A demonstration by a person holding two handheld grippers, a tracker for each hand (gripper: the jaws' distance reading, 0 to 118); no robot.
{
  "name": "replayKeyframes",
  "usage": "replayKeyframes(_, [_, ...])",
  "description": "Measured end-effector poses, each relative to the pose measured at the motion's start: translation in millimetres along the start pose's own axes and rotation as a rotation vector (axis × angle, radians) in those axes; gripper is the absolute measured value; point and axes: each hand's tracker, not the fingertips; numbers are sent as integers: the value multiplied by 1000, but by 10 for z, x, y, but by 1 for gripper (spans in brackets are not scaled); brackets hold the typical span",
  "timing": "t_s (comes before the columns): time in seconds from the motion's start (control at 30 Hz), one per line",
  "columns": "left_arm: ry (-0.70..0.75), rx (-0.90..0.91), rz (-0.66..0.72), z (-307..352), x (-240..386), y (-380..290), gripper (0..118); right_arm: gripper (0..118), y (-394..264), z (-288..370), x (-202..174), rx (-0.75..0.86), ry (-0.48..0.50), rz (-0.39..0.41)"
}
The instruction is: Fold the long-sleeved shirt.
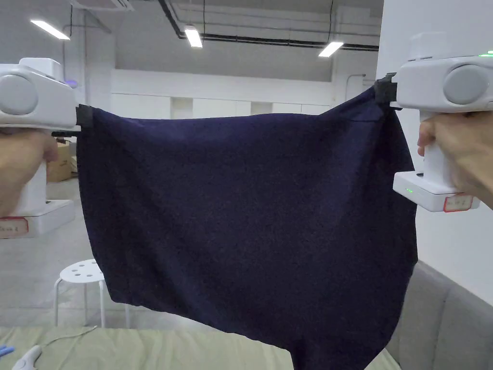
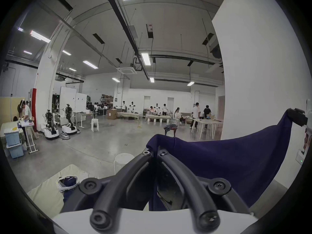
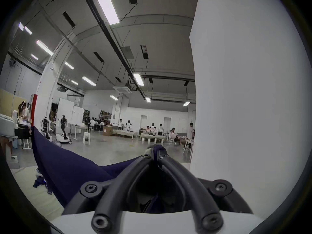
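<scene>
Head view shows the navy long-sleeved shirt (image 1: 250,217) hanging in the air as a wide panel, stretched between the left gripper (image 1: 83,117) and the right gripper (image 1: 385,91), with its lower edge trailing down toward the pale green surface (image 1: 144,349) below. Each gripper is clamped on an upper corner: in the left gripper view its fingers (image 2: 148,155) are closed together with cloth bunched at the tips, and in the right gripper view the fingers (image 3: 148,157) likewise pinch a small fold of navy fabric. The right corner sits higher than the left, so the top edge slopes. The sleeves cannot be made out; they may be tucked behind the panel. The step in hand appears to be carrying the held-up shirt down for a fold. To do it well, I would level the two corners, keep the top edge taut without overstretching, and lower the hanging hem onto the surface first so the cloth lies down flat rather than crumpling. A white stool (image 1: 82,274) stands beyond the surface.
</scene>
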Motion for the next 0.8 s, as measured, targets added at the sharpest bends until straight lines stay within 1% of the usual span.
replayKeyframes(0.07, [-20,-31,23,-1,-46,-223,6,0,-215,64,28,-39,20,-13])
replayKeyframes(0.13, [-32,-70,20,156,-17,-580,6,0,-490,168,29,-110,29,3])
replayKeyframes(0.17, [-40,-97,12,186,-29,-703,6,0,-608,229,34,-116,34,-1])
replayKeyframes(0.2, [-42,-117,-3,248,-46,-868,6,0,-771,300,52,-157,43,-7])
replayKeyframes(0.23, [-48,-124,10,323,-62,-1047,6,0,-920,402,49,-181,53,1])
replayKeyframes(0.27, [-56,-158,12,378,-80,-1171,6,0,-1051,493,53,-186,60,-16])
replayKeyframes(0.3, [-65,-171,16,484,-113,-1348,6,0,-1205,616,45,-232,69,-8])
replayKeyframes(0.33, [-66,-190,20,578,-127,-1497,6,0,-1336,744,42,-242,69,1])
replayKeyframes(0.37, [-74,-227,-7,681,-126,-1643,6,0,-1455,854,47,-255,78,-13])
replayKeyframes(0.4, [-81,-223,-12,818,-145,-1802,6,0,-1567,980,45,-286,87,-5])
replayKeyframes(0.47, [-112,-274,-29,1068,-166,-2056,6,0,-1768,1247,54,-302,90,-7])
replayKeyframes(0.5, [-114,-258,-15,1241,-160,-2211,6,0,-1867,1410,48,-326,91,6])
replayKeyframes(0.57, [-130,-285,-23,1543,-183,-2463,6,0,-2040,1721,51,-349,109,-1])
replayKeyframes(0.6, [-134,-289,-2,1675,-202,-2587,6,0,-2120,1866,65,-360,116,8])
replayKeyframes(0.63, [-156,-332,2,1833,-211,-2743,6,0,-2244,2067,86,-376,133,-33])
replayKeyframes(0.67, [-147,-331,3,1966,-218,-2865,6,0,-2331,2198,93,-395,142,-51])
replayKeyframes(0.7, [-151,-339,18,2129,-233,-3047,6,0,-2447,2391,84,-412,143,-34])
replayKeyframes(0.73, [-177,-379,9,2253,-246,-3192,6,0,-2577,2550,84,-423,138,-39])
replayKeyframes(0.77, [-174,-403,5,2477,-239,-3381,6,0,-2760,2764,94,-477,175,-46])
replayKeyframes(0.8, [-173,-413,32,2643,-262,-3549,6,0,-2890,2960,86,-498,169,-32])
